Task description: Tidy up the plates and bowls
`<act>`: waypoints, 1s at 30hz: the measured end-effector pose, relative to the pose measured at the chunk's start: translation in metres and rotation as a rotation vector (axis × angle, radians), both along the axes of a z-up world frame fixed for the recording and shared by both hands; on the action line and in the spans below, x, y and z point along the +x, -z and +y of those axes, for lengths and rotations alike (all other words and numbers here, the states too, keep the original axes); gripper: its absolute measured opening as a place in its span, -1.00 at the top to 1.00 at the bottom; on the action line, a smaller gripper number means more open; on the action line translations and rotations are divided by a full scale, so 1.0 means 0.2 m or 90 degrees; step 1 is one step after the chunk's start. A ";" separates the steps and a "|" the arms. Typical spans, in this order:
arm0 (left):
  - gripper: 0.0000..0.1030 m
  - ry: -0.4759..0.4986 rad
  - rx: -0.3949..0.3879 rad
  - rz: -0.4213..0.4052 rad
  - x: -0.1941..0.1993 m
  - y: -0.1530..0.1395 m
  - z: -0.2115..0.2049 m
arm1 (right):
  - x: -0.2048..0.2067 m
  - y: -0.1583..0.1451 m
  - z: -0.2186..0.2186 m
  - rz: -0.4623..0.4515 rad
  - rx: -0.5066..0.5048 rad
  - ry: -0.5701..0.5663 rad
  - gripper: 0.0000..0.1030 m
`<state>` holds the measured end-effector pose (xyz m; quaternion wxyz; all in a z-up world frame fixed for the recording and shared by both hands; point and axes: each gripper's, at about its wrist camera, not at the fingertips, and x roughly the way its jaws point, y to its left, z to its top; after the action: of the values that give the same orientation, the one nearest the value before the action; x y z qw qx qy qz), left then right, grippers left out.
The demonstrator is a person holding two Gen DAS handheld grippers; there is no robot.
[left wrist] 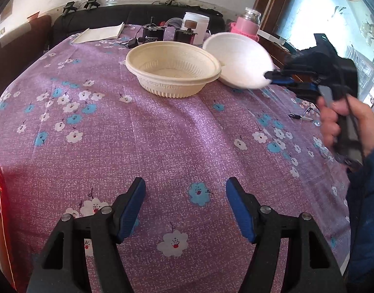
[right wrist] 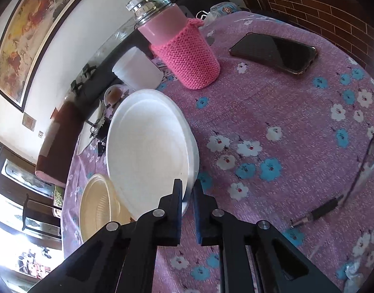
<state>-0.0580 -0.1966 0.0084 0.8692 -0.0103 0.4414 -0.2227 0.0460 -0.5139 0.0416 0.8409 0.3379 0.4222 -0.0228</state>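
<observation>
A cream plastic bowl [left wrist: 173,68] stands upright on the purple flowered tablecloth [left wrist: 162,141], far centre; it also shows in the right wrist view [right wrist: 99,207]. My right gripper [left wrist: 272,77] is shut on the rim of a white bowl [left wrist: 238,59] and holds it tilted, just right of the cream bowl and touching or nearly touching it. In the right wrist view the white bowl [right wrist: 147,151] fills the middle, its edge between my right gripper's [right wrist: 188,193] fingers. My left gripper [left wrist: 185,190] is open and empty, low over the cloth, well short of the bowls.
A pink knit-sleeved bottle [right wrist: 184,56], a white jar [right wrist: 138,70] and a black phone [right wrist: 274,51] stand beyond the white bowl. A pen [right wrist: 318,212] lies at the right. Black devices [left wrist: 152,35] and a notebook [left wrist: 99,34] sit at the far edge.
</observation>
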 end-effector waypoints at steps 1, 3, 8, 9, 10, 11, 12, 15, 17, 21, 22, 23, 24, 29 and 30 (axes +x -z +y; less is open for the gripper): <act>-0.31 -0.001 0.000 -0.002 0.00 0.00 0.00 | -0.05 -0.01 -0.01 -0.005 0.005 -0.004 0.85; -0.31 -0.001 -0.001 -0.005 -0.01 -0.01 0.00 | -0.17 -0.06 -0.02 -0.007 -0.004 -0.023 0.86; -0.31 0.009 -0.015 -0.038 -0.05 -0.06 0.00 | -0.55 -0.12 -0.01 -0.007 0.040 -0.105 0.85; -0.31 0.016 -0.019 -0.040 -0.06 -0.07 0.00 | -0.63 -0.13 0.00 -0.008 0.052 -0.123 0.85; -0.31 0.023 -0.029 -0.038 -0.07 -0.08 0.00 | -0.69 -0.14 0.00 -0.010 0.069 -0.137 0.85; -0.31 0.032 -0.044 -0.031 -0.08 -0.10 0.00 | -0.76 -0.15 0.00 -0.011 0.087 -0.151 0.85; -0.31 0.039 -0.058 -0.024 -0.08 -0.11 0.00 | -0.80 -0.15 0.01 -0.011 0.106 -0.165 0.85; -0.31 0.048 -0.088 -0.015 -0.10 -0.16 -0.02 | -0.89 -0.13 0.02 -0.005 0.121 -0.187 0.84; -0.31 0.057 -0.078 -0.028 -0.12 -0.19 -0.05 | -0.90 -0.12 0.02 -0.009 0.094 -0.181 0.81; -0.31 0.069 -0.066 -0.018 -0.12 -0.18 -0.11 | -0.89 -0.09 0.02 -0.008 0.051 -0.172 0.76; -0.31 0.070 -0.063 -0.017 -0.11 -0.18 -0.11 | -0.89 -0.09 0.02 -0.014 0.041 -0.165 0.76; -0.31 0.068 -0.061 -0.019 -0.11 -0.18 -0.12 | -0.90 -0.09 0.01 -0.023 0.047 -0.161 0.75; -0.30 0.069 -0.063 -0.019 -0.10 -0.18 -0.12 | -0.91 -0.09 0.01 -0.033 0.061 -0.160 0.75; -0.06 0.095 -0.074 0.005 -0.06 -0.17 -0.20 | -0.93 -0.08 0.00 -0.046 0.056 -0.152 0.62; 0.02 0.101 -0.071 0.011 -0.05 -0.16 -0.23 | -0.93 -0.07 0.00 -0.047 0.058 -0.151 0.62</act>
<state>-0.0677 -0.2419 0.0400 0.8429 -0.0258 0.4353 -0.3152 -0.1397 -0.5130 0.0564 0.8364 0.3238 0.4289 0.1082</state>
